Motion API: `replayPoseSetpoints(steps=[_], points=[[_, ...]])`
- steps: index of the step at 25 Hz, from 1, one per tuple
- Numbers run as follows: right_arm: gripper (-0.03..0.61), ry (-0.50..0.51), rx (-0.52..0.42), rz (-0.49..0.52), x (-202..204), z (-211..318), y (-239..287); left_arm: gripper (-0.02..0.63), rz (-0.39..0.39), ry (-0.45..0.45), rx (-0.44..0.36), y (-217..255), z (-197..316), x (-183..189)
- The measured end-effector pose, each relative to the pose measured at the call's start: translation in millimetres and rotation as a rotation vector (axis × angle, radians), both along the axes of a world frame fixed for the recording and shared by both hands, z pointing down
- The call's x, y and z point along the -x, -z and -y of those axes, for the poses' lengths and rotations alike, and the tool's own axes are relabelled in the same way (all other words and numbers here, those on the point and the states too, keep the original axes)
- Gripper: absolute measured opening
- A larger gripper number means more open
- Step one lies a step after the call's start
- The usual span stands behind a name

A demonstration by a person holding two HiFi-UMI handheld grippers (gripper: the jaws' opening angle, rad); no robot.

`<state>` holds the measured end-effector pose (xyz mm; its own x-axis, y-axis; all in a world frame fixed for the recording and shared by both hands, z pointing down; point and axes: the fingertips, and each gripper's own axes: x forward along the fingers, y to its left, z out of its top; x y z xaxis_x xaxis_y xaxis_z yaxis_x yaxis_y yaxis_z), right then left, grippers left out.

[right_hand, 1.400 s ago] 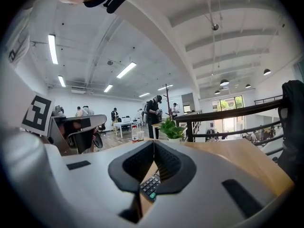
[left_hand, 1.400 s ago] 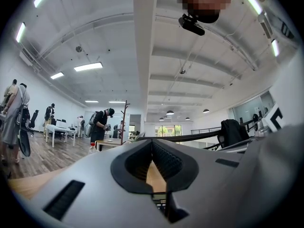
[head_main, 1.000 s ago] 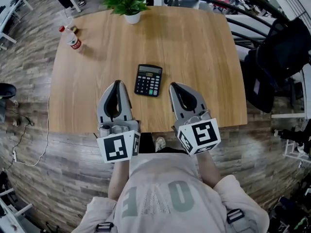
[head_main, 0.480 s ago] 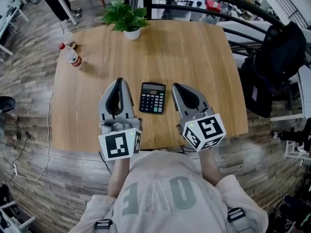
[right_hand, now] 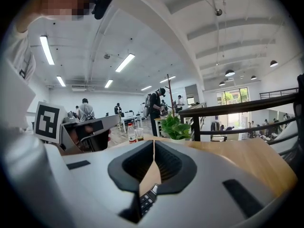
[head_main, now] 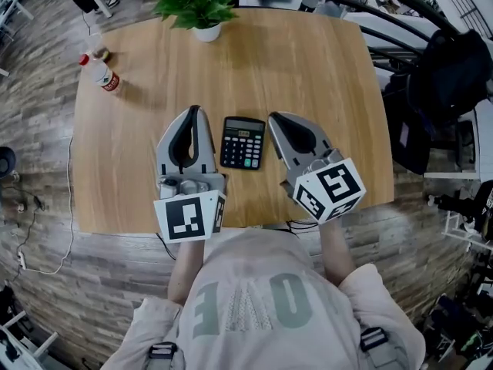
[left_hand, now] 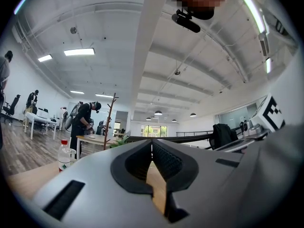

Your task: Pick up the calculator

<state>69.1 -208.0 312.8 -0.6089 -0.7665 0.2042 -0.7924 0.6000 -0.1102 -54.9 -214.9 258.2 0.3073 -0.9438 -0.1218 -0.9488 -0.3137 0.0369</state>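
A black calculator (head_main: 243,142) lies flat on the wooden table (head_main: 308,68), between my two grippers. My left gripper (head_main: 193,110) hovers just left of it, jaws together, nothing in them. On the calculator's other side my right gripper (head_main: 273,117) is also shut and empty. In the left gripper view the left gripper (left_hand: 152,143) shows closed tips with bare table behind. The right gripper (right_hand: 154,141) in its own view is closed too, and the calculator (right_hand: 147,201) keys peek through the gap under its jaws.
A potted plant (head_main: 194,6) stands at the table's far edge and a plastic bottle (head_main: 98,72) lies near the far left corner. A black chair with a bag (head_main: 447,68) sits to the right. People (right_hand: 154,106) stand at desks beyond the table.
Both grippers have moved forward over the table, from the near edge to either side of the calculator. Their jaws stayed closed.
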Motion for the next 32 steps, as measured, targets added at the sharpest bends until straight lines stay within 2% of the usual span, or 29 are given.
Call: replayPoseSetpoints(steps=[2, 3, 4, 7, 10, 12, 14, 18, 20, 24, 27, 32], points=[[0.042, 0.049, 0.002, 0.023, 4, 13, 4, 0.009, -0.002, 0.003, 0.014, -5, 7, 2], [0.176, 0.065, 0.007, 0.050, 6, 20, 6, 0.009, -0.001, 0.005, 0.018, -7, 10, 3], [0.274, 0.076, 0.015, 0.077, 6, 27, 9, 0.009, 0.001, 0.006, 0.022, -9, 12, 5], [0.311, 0.104, 0.034, 0.107, 2, 48, 17, 0.009, 0.017, 0.015, 0.030, -13, 16, 10], [0.357, 0.200, 0.106, 0.092, 2, 71, 14, 0.009, 0.019, 0.035, 0.049, -19, 24, 17], [0.368, 0.294, 0.194, 0.041, 10, 87, -2, 0.009, 0.015, 0.049, 0.061, -26, 32, 24], [0.368, 0.421, 0.304, -0.058, 20, 93, -31, 0.009, 0.009, 0.058, 0.076, -33, 37, 28], [0.365, 0.783, 0.618, -0.255, 35, 67, -107, 0.009, -0.006, 0.064, 0.145, -54, 45, 30], [0.365, 0.915, 0.750, -0.326, 36, 54, -141, 0.009, -0.014, 0.070, 0.162, -60, 52, 32], [0.365, 1.017, 0.926, -0.431, 26, 50, -194, 0.009, -0.008, 0.088, 0.175, -70, 62, 37], [0.364, 1.101, 1.078, -0.429, 21, 41, -210, 0.009, -0.019, 0.105, 0.206, -85, 68, 40], [0.364, 1.273, 1.253, -0.423, 28, 26, -214, 0.009, -0.036, 0.139, 0.228, -100, 76, 44]])
